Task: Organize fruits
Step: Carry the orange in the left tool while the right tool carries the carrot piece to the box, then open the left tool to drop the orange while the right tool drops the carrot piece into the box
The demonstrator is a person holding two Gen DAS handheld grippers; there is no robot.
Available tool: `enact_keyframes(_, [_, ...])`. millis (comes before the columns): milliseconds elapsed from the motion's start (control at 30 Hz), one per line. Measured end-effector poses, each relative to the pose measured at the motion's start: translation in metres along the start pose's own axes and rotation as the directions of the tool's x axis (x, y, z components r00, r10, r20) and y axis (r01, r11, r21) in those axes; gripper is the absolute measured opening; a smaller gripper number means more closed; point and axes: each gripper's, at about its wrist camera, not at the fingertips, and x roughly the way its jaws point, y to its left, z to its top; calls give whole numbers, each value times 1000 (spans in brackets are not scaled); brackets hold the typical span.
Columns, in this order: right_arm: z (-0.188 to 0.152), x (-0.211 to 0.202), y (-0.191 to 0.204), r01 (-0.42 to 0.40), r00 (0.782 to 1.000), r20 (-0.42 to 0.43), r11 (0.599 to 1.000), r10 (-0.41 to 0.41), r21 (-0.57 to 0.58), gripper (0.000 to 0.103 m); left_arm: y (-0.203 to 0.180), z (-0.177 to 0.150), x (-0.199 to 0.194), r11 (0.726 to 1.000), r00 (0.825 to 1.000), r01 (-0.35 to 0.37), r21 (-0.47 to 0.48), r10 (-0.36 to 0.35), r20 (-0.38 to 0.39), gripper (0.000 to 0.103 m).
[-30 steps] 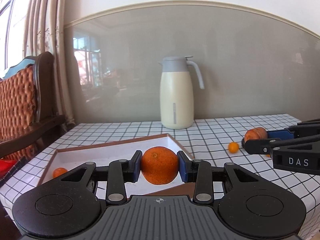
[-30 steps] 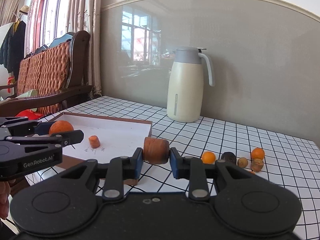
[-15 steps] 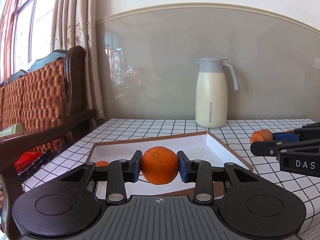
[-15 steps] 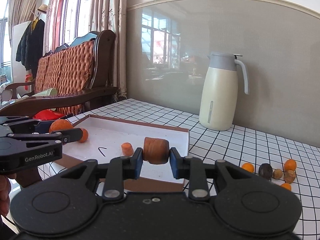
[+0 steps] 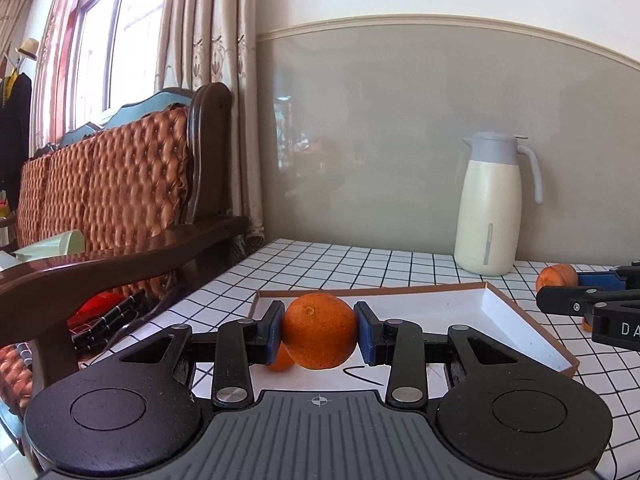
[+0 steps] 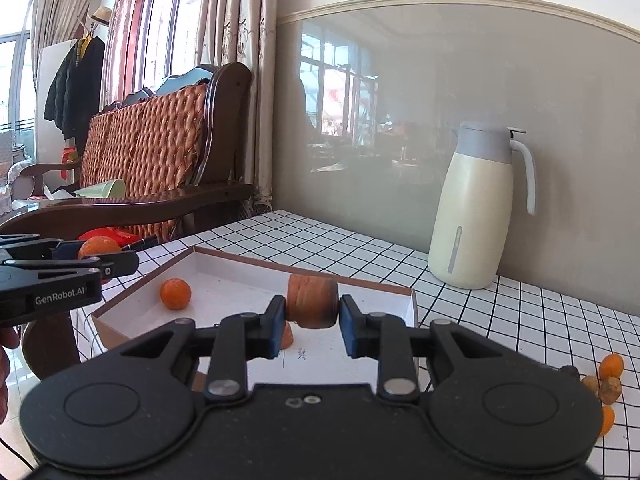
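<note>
My left gripper (image 5: pixel 319 332) is shut on a round orange (image 5: pixel 319 330), held above the near left part of the white tray (image 5: pixel 492 298). A smaller orange fruit (image 5: pixel 280 359) lies in the tray just behind it. My right gripper (image 6: pixel 313 314) is shut on a brownish, flattened persimmon-like fruit (image 6: pixel 312 306) over the tray (image 6: pixel 412 300). In the right wrist view a small orange (image 6: pixel 175 294) lies in the tray, and another small orange piece (image 6: pixel 286 336) peeks out under the left pad. Each gripper shows in the other's view: the right gripper (image 5: pixel 560 280), the left gripper (image 6: pixel 98 252).
A cream thermos jug (image 6: pixel 476 208) stands at the back by the wall. Several small fruits (image 6: pixel 606 380) lie on the checked tablecloth at the right. A wooden armchair (image 5: pixel 132 216) with a woven back stands off the table's left edge. A hand (image 6: pixel 6 360) shows at far left.
Both grippers have moved leftward with their fruits, from over the tablecloth to over the tray. The jug has slid right in both views and the chair has come into view.
</note>
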Motion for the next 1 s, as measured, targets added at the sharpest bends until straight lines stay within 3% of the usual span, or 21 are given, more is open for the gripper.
enact_keyframes(400, [12,33,-26,34,999,4,998,-34,45,20,11,14,43,999,999,-35,-1,35,0,38])
enact_keyframes(1000, [21,90,-45,41,998,-51,998,-38,57,20,5,26,115,1000,998,-22,1,22,-59,38])
